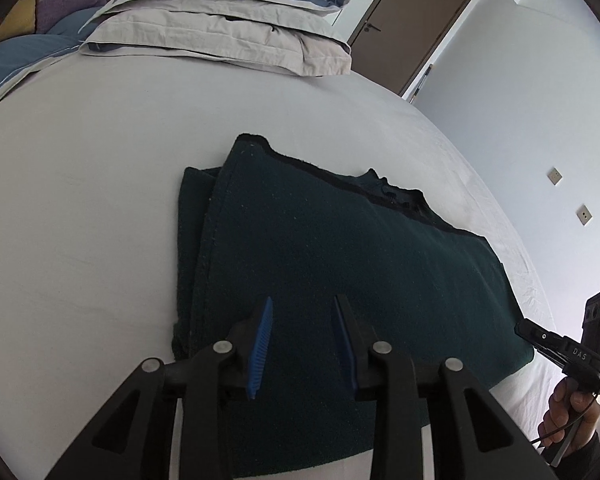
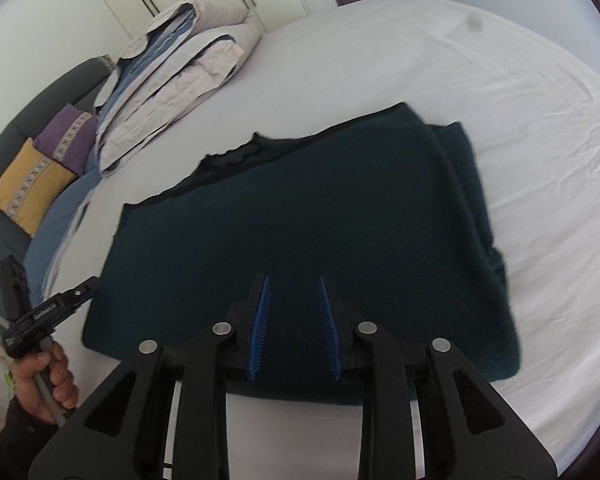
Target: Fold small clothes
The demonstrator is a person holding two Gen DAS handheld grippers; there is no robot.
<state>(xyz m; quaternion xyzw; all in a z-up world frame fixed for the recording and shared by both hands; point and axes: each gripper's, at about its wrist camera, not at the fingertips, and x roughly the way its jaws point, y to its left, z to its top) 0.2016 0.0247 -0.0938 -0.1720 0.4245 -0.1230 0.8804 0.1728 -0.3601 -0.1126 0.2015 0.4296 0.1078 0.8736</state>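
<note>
A dark green knitted garment (image 1: 340, 264) lies folded flat on the white bed sheet (image 1: 80, 220), its neckline toward the pillows. My left gripper (image 1: 303, 304) hovers over its near left part, jaws open, nothing between the blue pads. The right wrist view shows the same garment (image 2: 300, 220), folded edges stacked at its right side. My right gripper (image 2: 293, 280) hangs above its near edge, open and empty. Each gripper shows in the other's view, held by a hand: the right one (image 1: 540, 334) at the garment's right corner, the left one (image 2: 74, 294) at its left edge.
Folded grey and blue bedding (image 1: 228, 28) is stacked at the head of the bed (image 2: 500, 80). A yellow cushion (image 2: 28, 188) and a purple cushion (image 2: 66, 136) lean on a dark sofa at the left. A brown door (image 1: 412, 24) and white wall stand beyond the bed's right side.
</note>
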